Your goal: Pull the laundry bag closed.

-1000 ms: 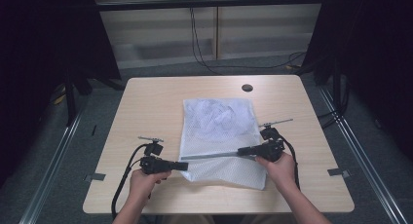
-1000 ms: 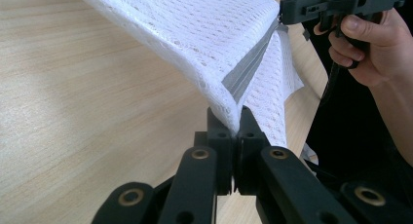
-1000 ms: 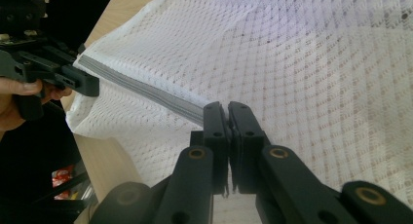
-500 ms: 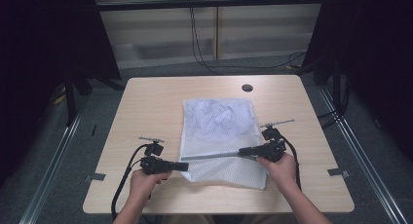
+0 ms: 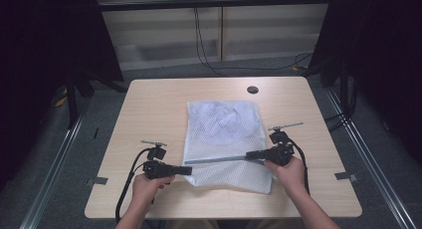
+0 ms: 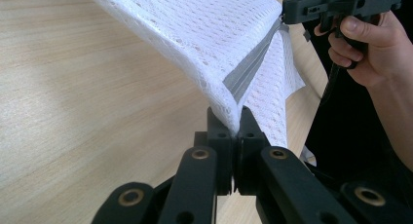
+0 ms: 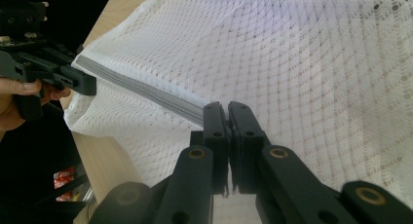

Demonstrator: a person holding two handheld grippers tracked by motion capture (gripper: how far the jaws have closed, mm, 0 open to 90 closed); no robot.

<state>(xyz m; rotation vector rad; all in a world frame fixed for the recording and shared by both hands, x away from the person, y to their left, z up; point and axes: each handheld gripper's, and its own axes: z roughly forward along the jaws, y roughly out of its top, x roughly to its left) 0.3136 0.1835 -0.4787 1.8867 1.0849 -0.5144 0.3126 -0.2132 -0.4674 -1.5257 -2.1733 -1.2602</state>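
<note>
A white mesh laundry bag (image 5: 224, 134) lies flat in the middle of the wooden table (image 5: 149, 109), with crumpled white cloth inside its far half. A grey zipper strip (image 5: 219, 160) runs across its near part. My left gripper (image 5: 186, 170) is shut on the left end of that strip, where mesh bunches between the jaws (image 6: 237, 124). My right gripper (image 5: 249, 156) is shut on the strip's right end (image 7: 227, 112). The strip is pulled taut between them. Each gripper view shows the other gripper farther off: the right gripper (image 6: 336, 5) and the left gripper (image 7: 58, 75).
A small round black grommet (image 5: 253, 89) sits in the table near its far edge. Cables (image 5: 199, 45) trail over the floor behind the table. Metal rails (image 5: 363, 144) run along both sides. Bare tabletop lies to the left and right of the bag.
</note>
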